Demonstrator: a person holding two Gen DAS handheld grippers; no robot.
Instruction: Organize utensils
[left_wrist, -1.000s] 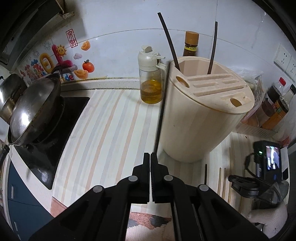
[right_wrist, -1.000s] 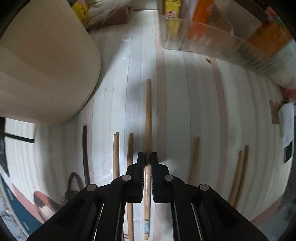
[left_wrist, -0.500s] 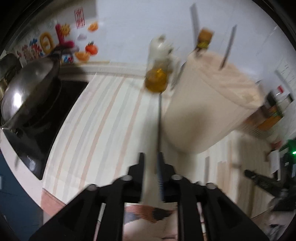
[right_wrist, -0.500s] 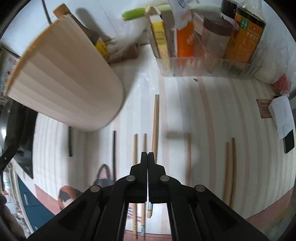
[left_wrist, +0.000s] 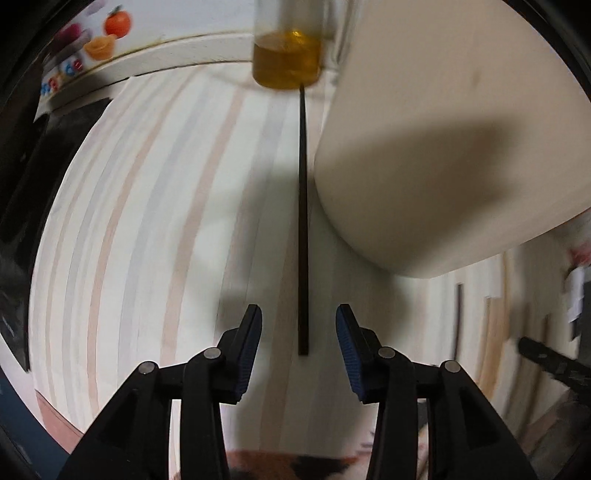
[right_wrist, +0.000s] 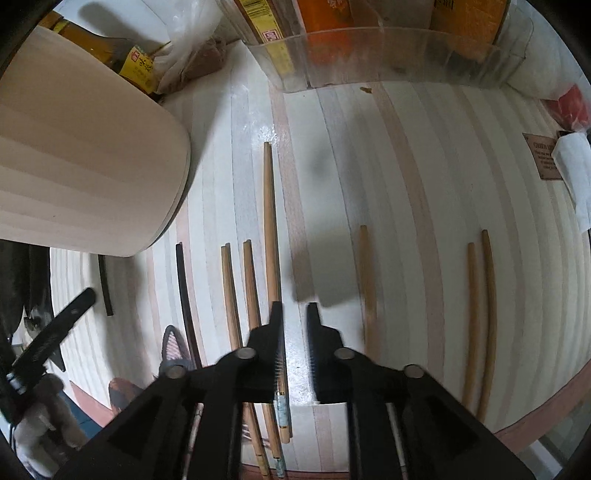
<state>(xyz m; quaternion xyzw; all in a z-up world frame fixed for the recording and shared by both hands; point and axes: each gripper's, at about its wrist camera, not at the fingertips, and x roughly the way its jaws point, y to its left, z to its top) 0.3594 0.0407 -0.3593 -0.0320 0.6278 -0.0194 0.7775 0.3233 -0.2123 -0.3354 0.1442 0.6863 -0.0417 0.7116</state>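
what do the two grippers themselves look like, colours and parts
Both are matte black plastic. The left gripper has two flat fingers with blue ribbed pads on their inner faces, carried on angled linkage arms with round silver pivot pins. The right gripper has the same black linkage and silver pins; its pad colour is too blurred to tell.

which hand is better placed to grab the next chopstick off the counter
Left, probably. The left gripper is open wide with the near end of the black chopstick between its jaws. The right gripper is open too, but only bare counter shows in its gap; the long wooden chopstick passes beside it.
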